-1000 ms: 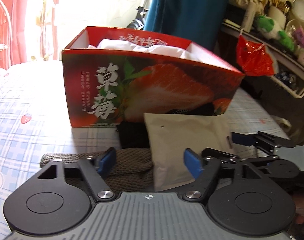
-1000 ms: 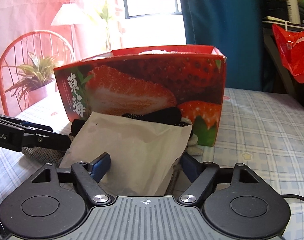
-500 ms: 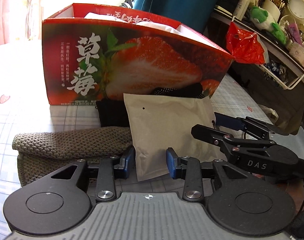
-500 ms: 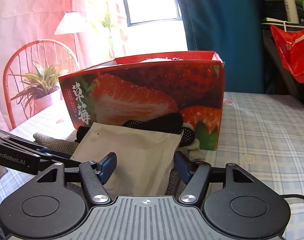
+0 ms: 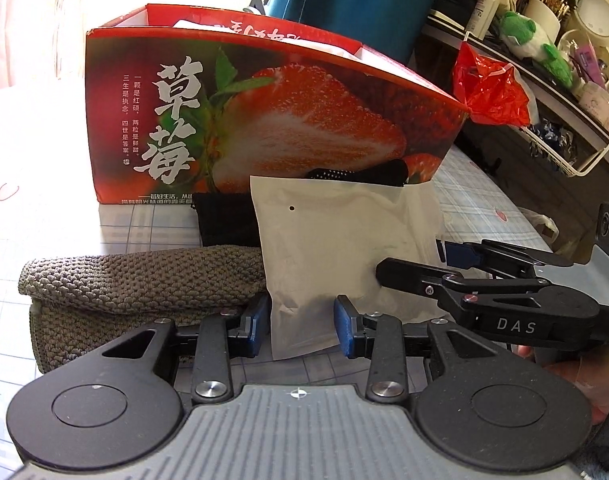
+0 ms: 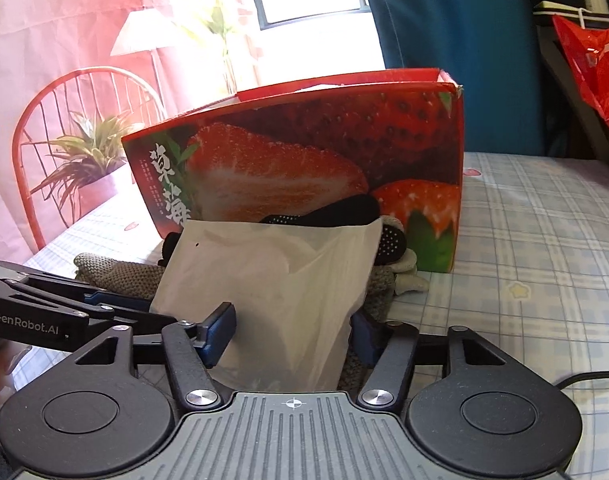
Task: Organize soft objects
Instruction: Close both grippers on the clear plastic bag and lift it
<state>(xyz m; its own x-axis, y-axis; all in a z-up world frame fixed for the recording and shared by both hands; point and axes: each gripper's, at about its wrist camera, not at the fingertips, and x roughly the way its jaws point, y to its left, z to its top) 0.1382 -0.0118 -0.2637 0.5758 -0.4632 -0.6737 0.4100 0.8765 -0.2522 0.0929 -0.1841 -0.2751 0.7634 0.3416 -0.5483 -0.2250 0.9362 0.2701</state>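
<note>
1. Tabletop [image 6: 544, 240] under a pale blue-and-white checked cloth with small printed motifs – carries everything below.
2. Tall red cardboard box printed with a cut strawberry and white Chinese characters [image 5: 264, 120] – stands upright at the far side of the pile, top open, something white showing inside over the rim. Also seen from the right wrist [image 6: 304, 152].
3. Grey-brown knitted fabric item [image 5: 136, 284] – lies flat on the tabletop in front of the box, to the left of the pouch in the left wrist view; part of it runs under the pouch.
4. Flat off-white plastic pouch with one small black dot near its top corner [image 5: 344, 248] – stands tilted up from the pile, in front of the box; its upper edge hides the box's lower face [image 6: 272, 280].
5. Black fabric pieces with white dots [image 6: 344, 216] – tucked behind the pouch, against the box.
6. Red crinkled plastic bag [image 5: 488, 88] – hangs at a shelf to the right, well apart from the pile.
7. Left gripper [image 5: 302, 324] – blue-padded fingers partly open, with the pouch's lower left corner between them; whether the pads press on it I cannot tell.
8. Right gripper [image 6: 292, 332] – fingers closing, the pouch's lower right part between them; the left pad meets the plastic, the right pad is half hidden behind it, so a firm hold cannot be told.
</note>
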